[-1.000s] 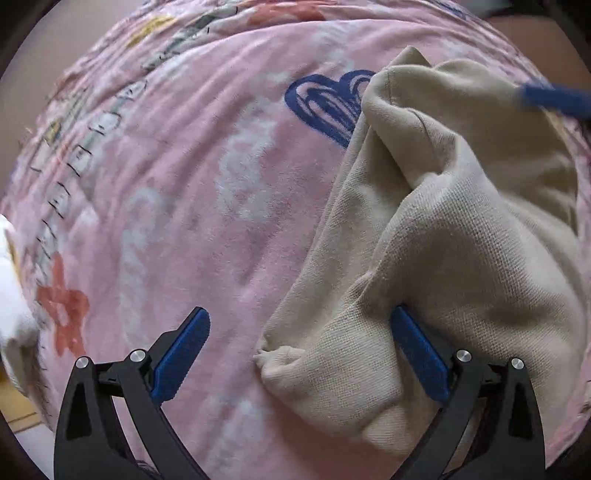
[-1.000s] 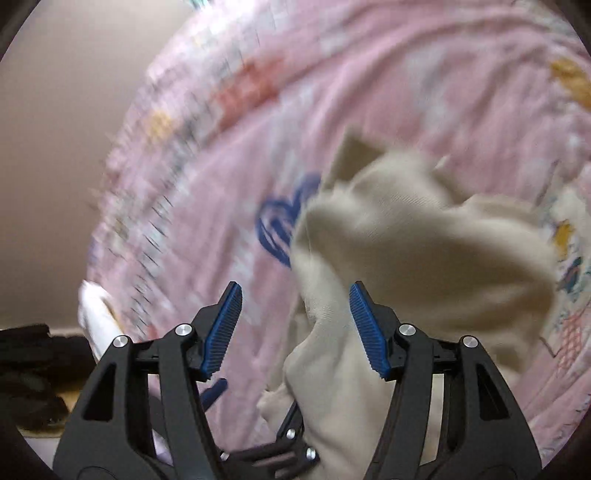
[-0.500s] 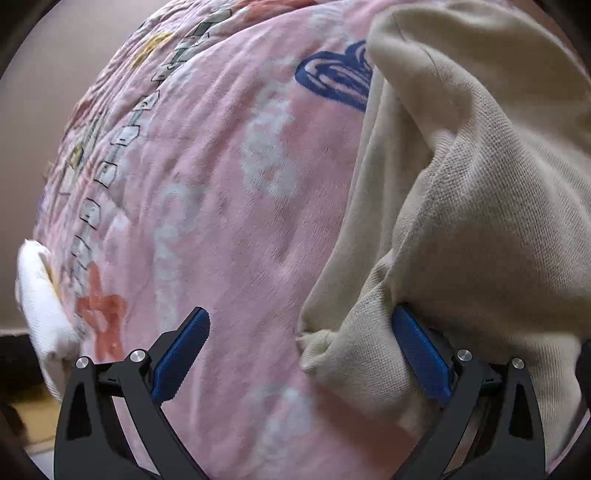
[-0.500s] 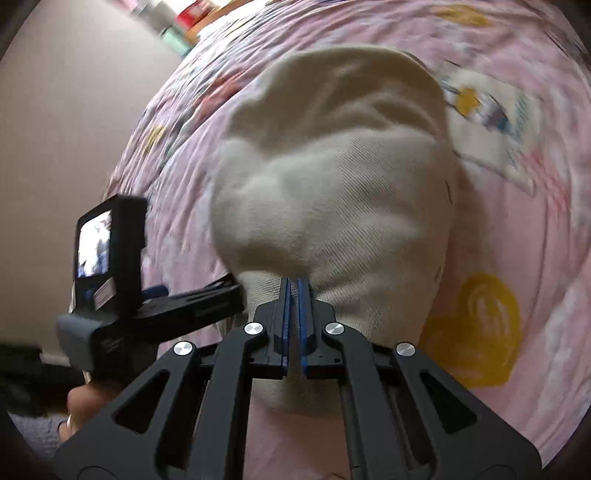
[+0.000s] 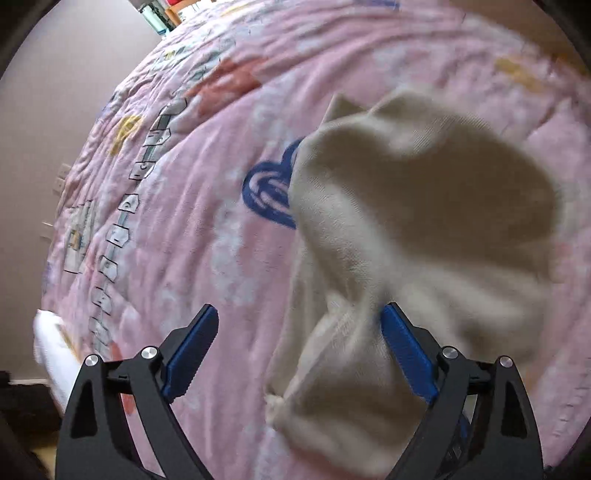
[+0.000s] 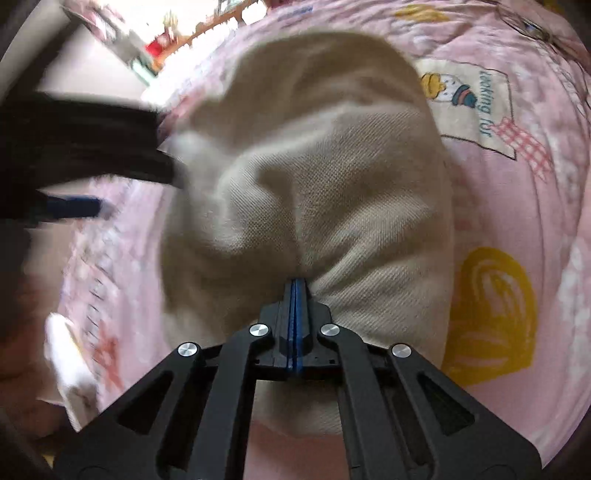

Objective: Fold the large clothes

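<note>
A beige knit garment (image 5: 417,229) lies bunched on a pink patterned quilt (image 5: 207,206). My left gripper (image 5: 295,339) is open; a hanging fold of the garment drapes between its jaws, resting against the right blue pad (image 5: 406,354). In the right wrist view the garment (image 6: 325,177) fills the middle. My right gripper (image 6: 294,286) is shut on a pinch of the beige cloth, which puckers around the fingertips. The left gripper shows there as a blurred black shape (image 6: 81,144) at the left, touching the garment's edge.
The quilt (image 6: 524,206) carries a blue heart print (image 5: 269,192), a yellow heart (image 6: 495,302) and a cartoon patch (image 6: 469,99). A white cloth (image 5: 55,350) hangs at the bed's left edge. A beige wall (image 5: 62,81) stands left; shelves (image 6: 192,33) lie far back.
My right gripper closed on the beige garment and now holds it bunched. My left gripper pulled back and up, staying open, with the cloth fold still hanging between its jaws.
</note>
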Motion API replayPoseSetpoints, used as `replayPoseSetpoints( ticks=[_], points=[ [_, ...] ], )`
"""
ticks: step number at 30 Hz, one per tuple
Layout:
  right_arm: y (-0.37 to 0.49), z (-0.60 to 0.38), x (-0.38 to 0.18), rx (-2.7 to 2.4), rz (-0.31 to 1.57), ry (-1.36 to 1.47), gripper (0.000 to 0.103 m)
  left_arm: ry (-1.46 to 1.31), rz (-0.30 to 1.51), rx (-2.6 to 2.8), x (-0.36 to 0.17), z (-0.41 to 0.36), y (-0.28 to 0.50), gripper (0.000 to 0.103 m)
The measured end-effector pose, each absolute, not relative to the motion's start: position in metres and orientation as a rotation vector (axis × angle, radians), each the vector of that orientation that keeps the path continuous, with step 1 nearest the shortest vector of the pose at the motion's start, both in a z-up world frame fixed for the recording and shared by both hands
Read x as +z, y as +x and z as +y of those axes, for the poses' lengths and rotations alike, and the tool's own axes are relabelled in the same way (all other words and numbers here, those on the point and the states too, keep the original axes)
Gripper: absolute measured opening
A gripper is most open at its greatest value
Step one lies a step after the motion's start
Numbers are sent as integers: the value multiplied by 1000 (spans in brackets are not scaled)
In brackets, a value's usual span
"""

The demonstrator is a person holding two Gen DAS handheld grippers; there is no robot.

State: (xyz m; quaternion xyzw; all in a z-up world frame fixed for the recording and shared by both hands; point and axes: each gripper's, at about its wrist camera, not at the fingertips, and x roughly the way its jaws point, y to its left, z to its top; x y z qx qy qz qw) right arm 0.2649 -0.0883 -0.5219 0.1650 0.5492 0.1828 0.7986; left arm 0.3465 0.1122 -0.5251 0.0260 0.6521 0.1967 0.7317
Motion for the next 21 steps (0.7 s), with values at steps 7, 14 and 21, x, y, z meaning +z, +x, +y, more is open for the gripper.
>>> replayPoseSetpoints(
  ticks=[7, 14, 21],
  points=[
    [231, -115, -495, 454, 1081, 450, 2, 175, 1423, 447, -553, 122, 337, 97],
    [229, -109, -507, 436, 1123, 423, 0, 160, 1461, 399, -562, 136, 335, 97],
    [230, -76, -550, 444, 1180, 240, 0, 40, 1576, 444, -610, 163, 359, 97]
  ],
)
